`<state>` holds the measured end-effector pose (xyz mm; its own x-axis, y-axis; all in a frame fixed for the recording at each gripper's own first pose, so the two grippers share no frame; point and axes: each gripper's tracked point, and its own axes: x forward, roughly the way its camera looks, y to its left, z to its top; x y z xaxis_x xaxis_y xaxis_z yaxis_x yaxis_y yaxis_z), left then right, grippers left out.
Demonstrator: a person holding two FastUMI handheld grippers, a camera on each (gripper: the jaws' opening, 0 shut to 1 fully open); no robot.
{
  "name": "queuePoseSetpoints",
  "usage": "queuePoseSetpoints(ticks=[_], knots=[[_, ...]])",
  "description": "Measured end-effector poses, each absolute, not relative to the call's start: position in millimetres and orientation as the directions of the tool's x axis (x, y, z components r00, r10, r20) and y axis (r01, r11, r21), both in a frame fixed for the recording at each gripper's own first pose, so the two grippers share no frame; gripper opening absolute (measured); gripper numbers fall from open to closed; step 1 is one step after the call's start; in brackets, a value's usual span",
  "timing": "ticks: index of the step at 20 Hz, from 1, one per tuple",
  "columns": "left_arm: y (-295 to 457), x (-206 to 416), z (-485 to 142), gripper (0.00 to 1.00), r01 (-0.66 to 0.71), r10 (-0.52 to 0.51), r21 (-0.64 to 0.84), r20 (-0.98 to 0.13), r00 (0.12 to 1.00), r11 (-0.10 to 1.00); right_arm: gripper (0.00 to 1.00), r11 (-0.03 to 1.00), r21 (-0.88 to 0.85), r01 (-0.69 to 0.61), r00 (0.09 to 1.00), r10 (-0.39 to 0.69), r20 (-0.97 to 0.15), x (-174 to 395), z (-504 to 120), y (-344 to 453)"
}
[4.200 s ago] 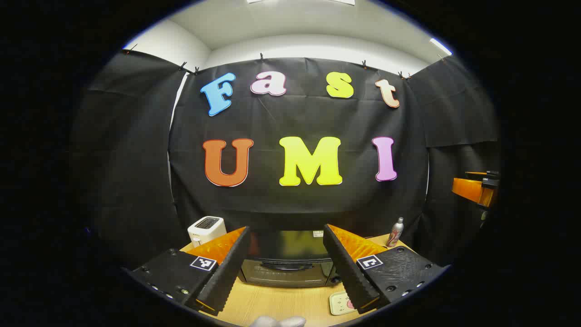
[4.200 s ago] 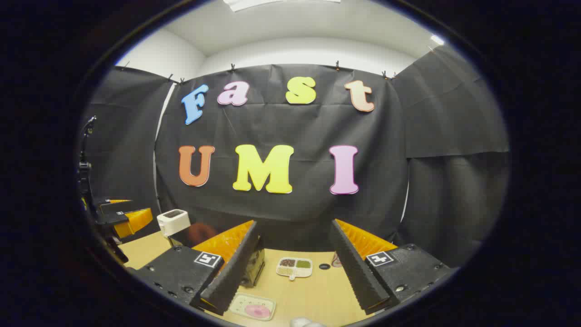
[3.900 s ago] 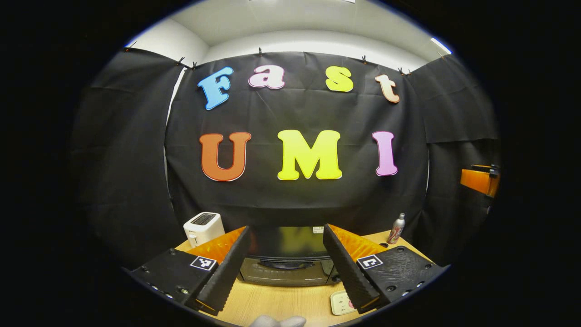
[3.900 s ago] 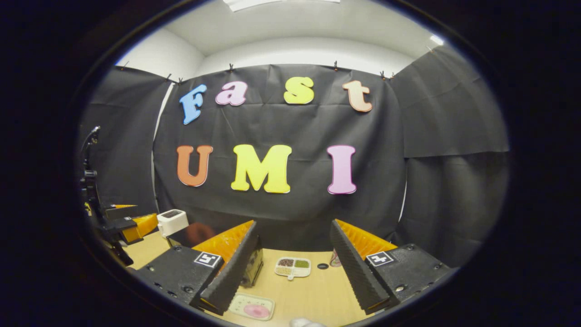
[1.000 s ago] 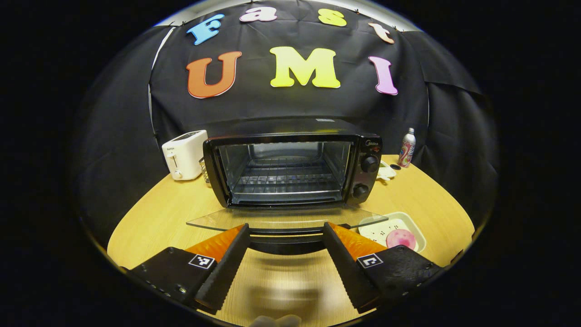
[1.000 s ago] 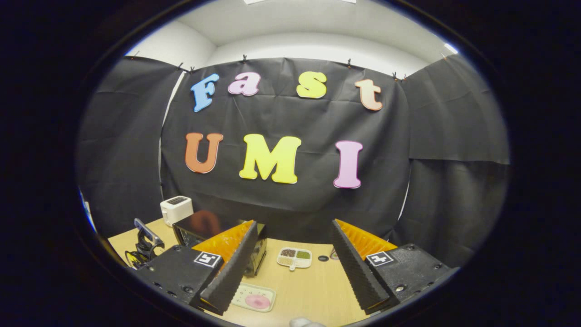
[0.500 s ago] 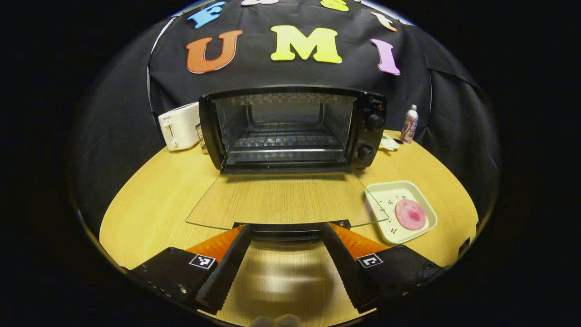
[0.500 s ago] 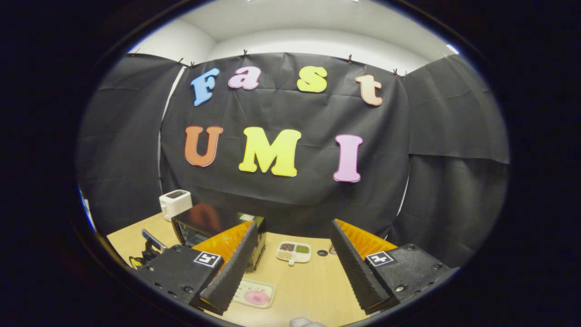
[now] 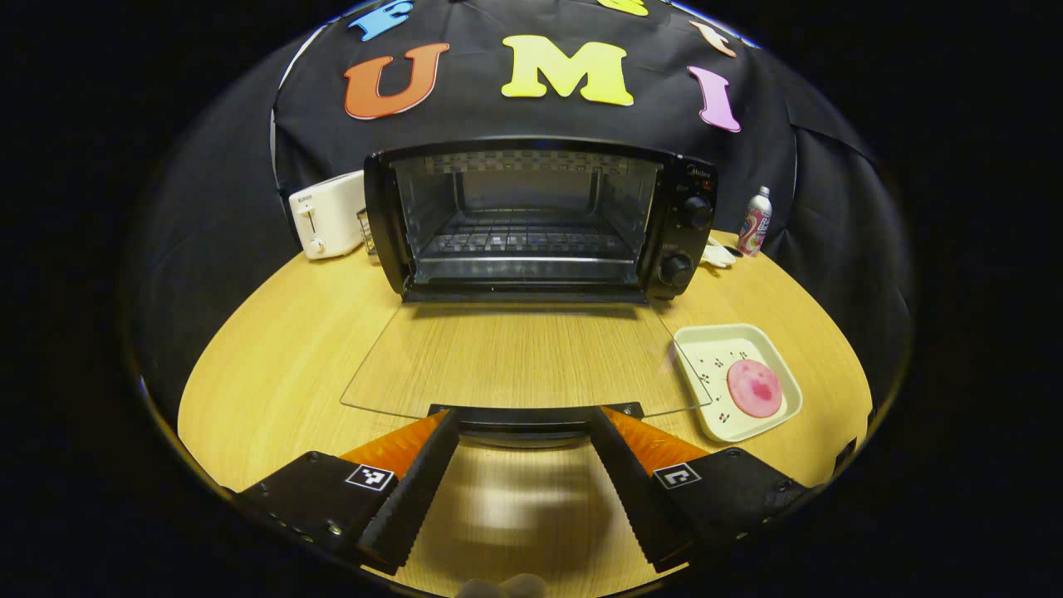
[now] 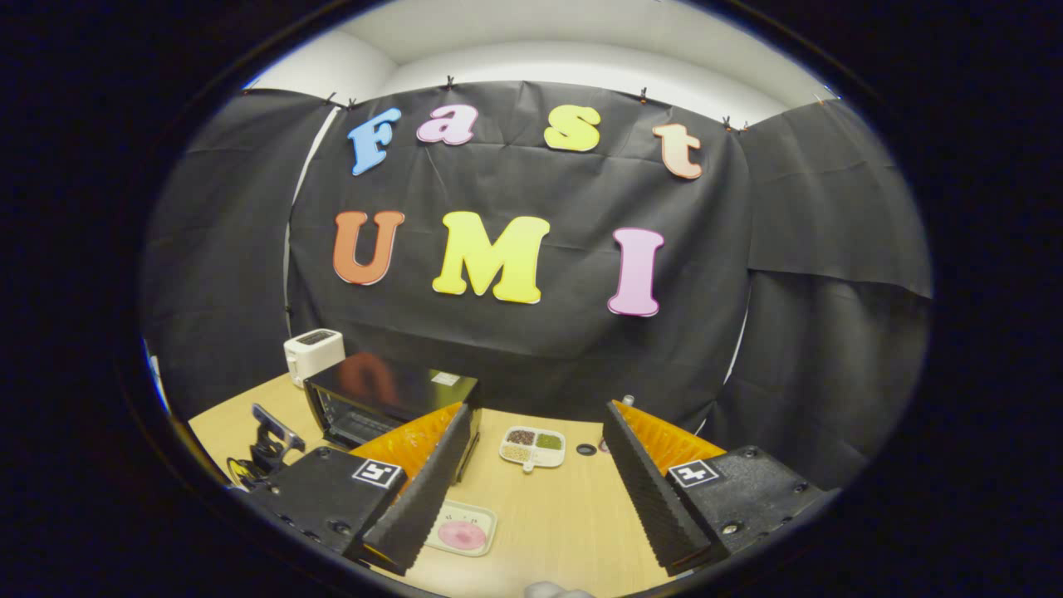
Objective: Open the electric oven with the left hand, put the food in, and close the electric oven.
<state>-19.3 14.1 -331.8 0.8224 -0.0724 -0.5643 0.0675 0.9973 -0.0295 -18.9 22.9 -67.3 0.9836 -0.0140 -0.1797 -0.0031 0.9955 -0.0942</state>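
In the left gripper view the black electric oven (image 9: 531,216) stands open with its wire rack bare. Its glass door (image 9: 515,357) lies folded down flat over the table. The door's black handle (image 9: 531,415) sits right at my left gripper (image 9: 523,419), whose fingers are spread wide on either side of it. The food, a pink round slice (image 9: 754,388), lies in a cream tray (image 9: 706,340) to the oven's right. My right gripper (image 10: 536,411) hangs open and empty above the table, with the oven (image 10: 390,399) to its left and the pink slice (image 10: 462,534) below.
A white toaster (image 9: 328,214) stands left of the oven, and a drink can (image 9: 755,220) at the back right. A divided dish of grains (image 10: 531,446) lies behind the right gripper's fingers. The round wooden table (image 9: 274,357) ends close to the black cloth walls.
The oven door, shut four seconds ago, has swung down to lie flat. My left gripper came down with the handle. The right gripper rose a little and stayed open.
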Motion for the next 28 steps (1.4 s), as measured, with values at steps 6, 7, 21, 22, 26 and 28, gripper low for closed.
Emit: queuePoseSetpoints(ticks=[6,7,21,22,26,28], knots=[[31.5,-25.9,-242.9,0.97,0.061,-0.062,-0.014,-0.399,0.915,0.998,1.00,0.998,-0.063,-0.020,0.944,-0.002,-0.330,-3.4,-143.8,17.4],[32.8,-30.4,-225.6,0.97,0.051,-0.053,-0.015,-0.373,0.927,0.999,0.94,0.999,-0.046,-0.023,0.928,0.004,-0.372,-0.9,-160.1,19.5],[39.1,-102.3,-101.0,0.97,-0.134,0.124,-0.030,-0.232,0.965,0.990,0.51,0.953,0.296,-0.062,0.508,0.286,-0.813,33.0,-384.9,47.1],[37.4,-104.3,-100.6,0.97,-0.134,0.123,-0.034,-0.234,0.964,0.990,0.51,0.953,0.298,-0.054,0.487,0.286,-0.825,34.8,-393.9,44.7],[35.6,-105.4,-102.6,0.97,-0.128,0.117,-0.029,-0.247,0.962,0.991,0.50,0.951,0.307,-0.032,0.400,0.294,-0.868,40.9,-420.1,47.2],[34.7,-101.8,-106.7,0.97,-0.113,0.102,-0.028,-0.259,0.961,0.993,0.51,0.955,0.296,-0.028,0.362,0.285,-0.887,42.9,-427.1,48.4]])
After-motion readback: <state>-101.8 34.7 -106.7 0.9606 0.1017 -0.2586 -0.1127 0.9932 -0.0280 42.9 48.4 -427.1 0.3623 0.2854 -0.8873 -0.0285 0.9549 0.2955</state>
